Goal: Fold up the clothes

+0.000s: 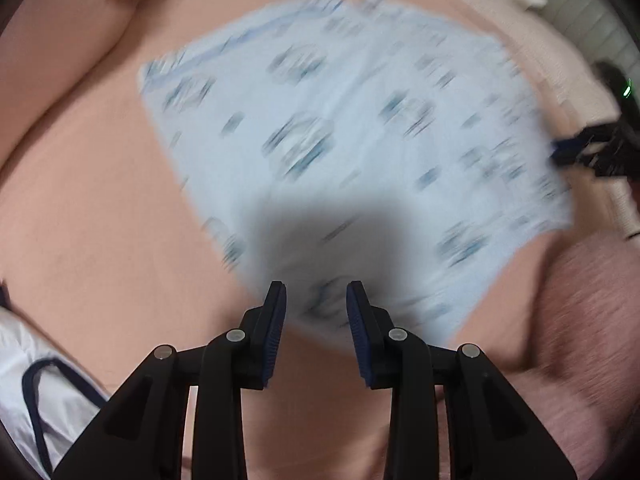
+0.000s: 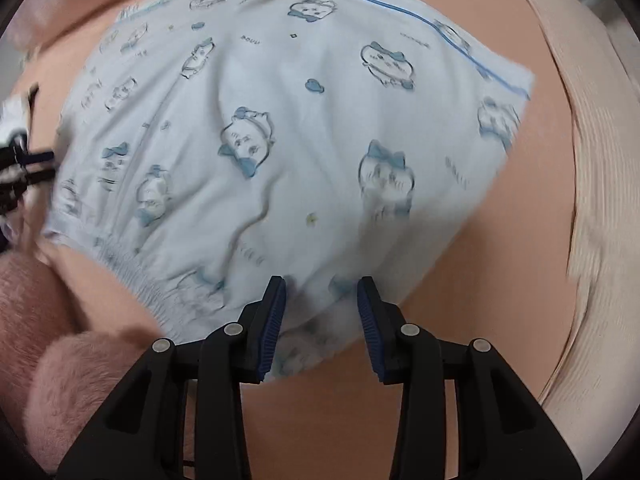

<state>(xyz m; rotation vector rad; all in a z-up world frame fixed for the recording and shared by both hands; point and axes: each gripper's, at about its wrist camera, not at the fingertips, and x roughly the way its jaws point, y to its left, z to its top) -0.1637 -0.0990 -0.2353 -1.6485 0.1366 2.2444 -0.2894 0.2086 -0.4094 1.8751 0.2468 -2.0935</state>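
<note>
At the far left of the left wrist view a white garment with dark piping lay at the edge of the peach sheet, well apart from the work. Further right, spread flat in the middle of that sheet, was the light blue printed garment, blurred in this view; the left gripper hung over its near edge with the jaws parted and nothing pinched between them, the cloth only lying beneath. At the right edge of that view the other tool showed dimly beside the garment's side. In the right wrist view a pink fluffy item sat at the lower left, just beside the gathered elastic hem. The right gripper stood over the near hem, also released, its blue pads clear of the fabric as far as the picture told. To the right ran a cream ribbed cloth along the sheet's border. The garment looked thin, soft and light, likely to sag and crease when lifted and to slide little on the sheet. I would judge the firm elastic hem or the piped edge the best places to pinch.
</note>
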